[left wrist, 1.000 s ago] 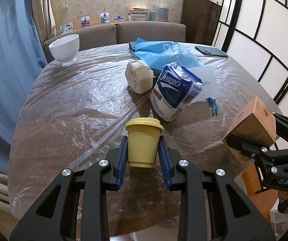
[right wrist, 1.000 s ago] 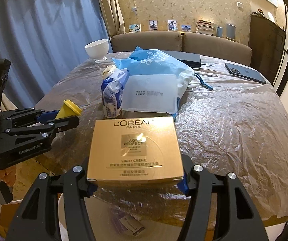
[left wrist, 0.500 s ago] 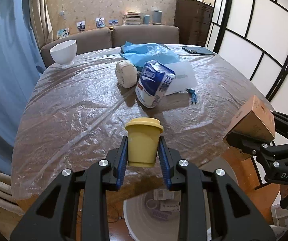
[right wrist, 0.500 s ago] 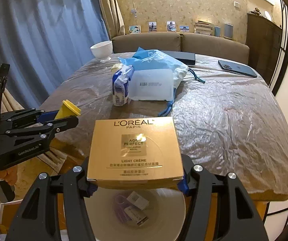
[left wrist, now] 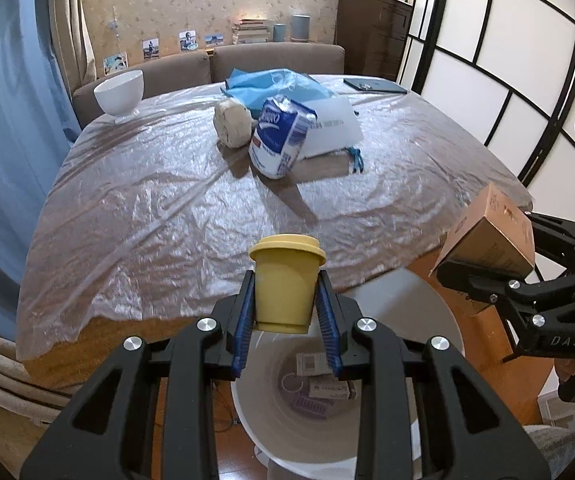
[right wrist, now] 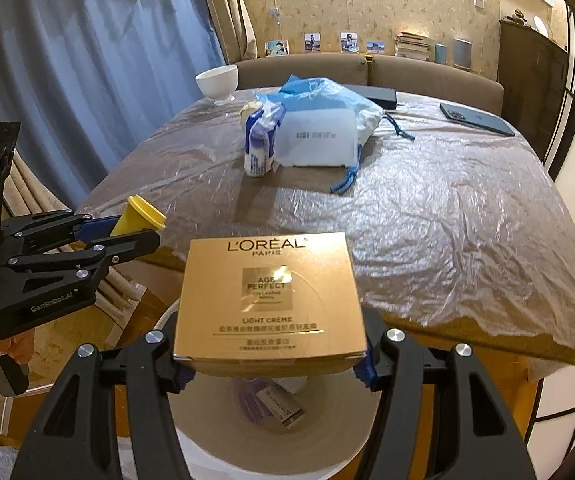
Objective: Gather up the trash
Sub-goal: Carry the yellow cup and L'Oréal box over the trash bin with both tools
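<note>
Both grippers I've drawn back off the table [left wrist: 159, 216]; white bin [left wrist: 439, 312] now below them. Left gripper [left wrist: 287, 316]: blue pads clamped on yellow cup [left wrist: 285, 284], upright, over bin mouth. Right gripper [right wrist: 273, 364]: clamped on gold L'Oréal box [right wrist: 267, 292], above bin.
</note>
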A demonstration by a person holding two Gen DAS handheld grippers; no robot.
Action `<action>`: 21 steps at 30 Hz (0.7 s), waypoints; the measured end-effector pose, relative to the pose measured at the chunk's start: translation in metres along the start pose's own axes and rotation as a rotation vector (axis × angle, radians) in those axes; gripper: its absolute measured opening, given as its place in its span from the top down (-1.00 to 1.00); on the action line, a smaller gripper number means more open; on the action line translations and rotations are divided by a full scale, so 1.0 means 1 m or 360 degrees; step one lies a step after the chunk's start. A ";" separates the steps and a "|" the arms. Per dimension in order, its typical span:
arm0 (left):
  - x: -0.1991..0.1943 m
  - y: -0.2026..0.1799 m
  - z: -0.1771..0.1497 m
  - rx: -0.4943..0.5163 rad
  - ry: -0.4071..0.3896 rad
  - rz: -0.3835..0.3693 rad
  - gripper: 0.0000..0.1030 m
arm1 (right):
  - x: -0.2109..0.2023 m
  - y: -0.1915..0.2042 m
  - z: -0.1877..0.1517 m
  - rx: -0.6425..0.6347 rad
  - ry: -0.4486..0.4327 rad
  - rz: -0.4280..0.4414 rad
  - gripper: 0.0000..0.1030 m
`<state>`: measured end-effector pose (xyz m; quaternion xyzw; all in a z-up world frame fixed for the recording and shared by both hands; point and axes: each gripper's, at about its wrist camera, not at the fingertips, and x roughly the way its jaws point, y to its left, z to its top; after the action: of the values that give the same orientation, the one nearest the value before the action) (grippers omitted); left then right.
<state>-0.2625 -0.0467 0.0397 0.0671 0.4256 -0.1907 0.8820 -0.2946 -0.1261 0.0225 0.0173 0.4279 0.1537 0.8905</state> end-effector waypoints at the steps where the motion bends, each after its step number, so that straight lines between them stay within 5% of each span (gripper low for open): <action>1: 0.000 0.000 -0.002 -0.0003 0.0013 -0.0010 0.38 | 0.001 0.000 -0.002 0.0002 0.0008 0.0002 -0.14; 9: 0.009 -0.014 -0.018 0.0069 0.0128 -0.0080 0.38 | 0.007 0.007 -0.016 0.0002 0.0091 0.0011 -0.14; 21: 0.031 -0.011 -0.032 -0.0031 0.0229 -0.0112 0.38 | 0.023 0.006 -0.029 0.0033 0.0188 0.0015 -0.14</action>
<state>-0.2728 -0.0562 -0.0042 0.0570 0.4919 -0.2121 0.8425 -0.3047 -0.1167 -0.0119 0.0194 0.4812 0.1542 0.8627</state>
